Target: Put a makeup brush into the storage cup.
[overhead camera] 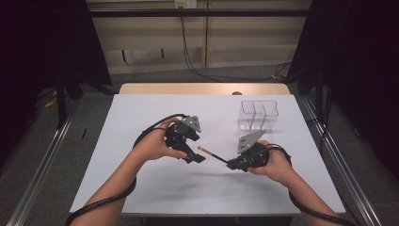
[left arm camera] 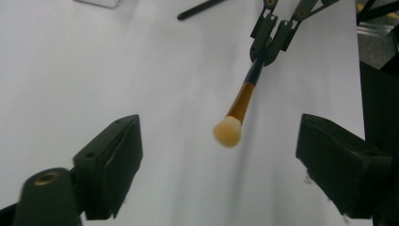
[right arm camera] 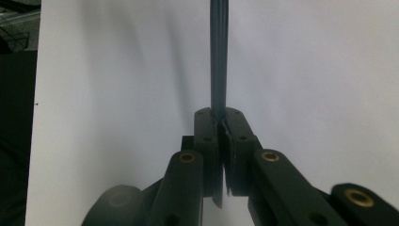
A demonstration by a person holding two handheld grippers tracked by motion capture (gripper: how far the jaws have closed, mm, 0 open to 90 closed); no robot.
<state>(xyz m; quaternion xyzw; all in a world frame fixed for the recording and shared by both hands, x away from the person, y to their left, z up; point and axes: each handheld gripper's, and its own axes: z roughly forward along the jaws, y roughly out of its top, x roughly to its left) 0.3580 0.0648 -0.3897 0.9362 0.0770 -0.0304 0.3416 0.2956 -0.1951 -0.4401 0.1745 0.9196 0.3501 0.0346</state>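
A slim brush (overhead camera: 211, 154) has a dark handle (right arm camera: 219, 56), an orange-brown ferrule and a cream tip (left arm camera: 227, 132). My right gripper (overhead camera: 231, 165) is shut on the handle's end and holds the brush above the white table, tip pointing left toward the other hand. The right gripper view has the jaws (right arm camera: 221, 122) pinched on the handle. My left gripper (overhead camera: 195, 157) is open. In the left gripper view the brush tip hangs between and just beyond its jaws (left arm camera: 221, 155), touching neither. The right gripper (left arm camera: 270, 35) sits farther off, at the handle's end.
A clear plastic box (overhead camera: 258, 114) with compartments stands at the back right of the white table top (overhead camera: 141, 188). A cable trails from each gripper along the forearms. Metal rails run along both sides of the table.
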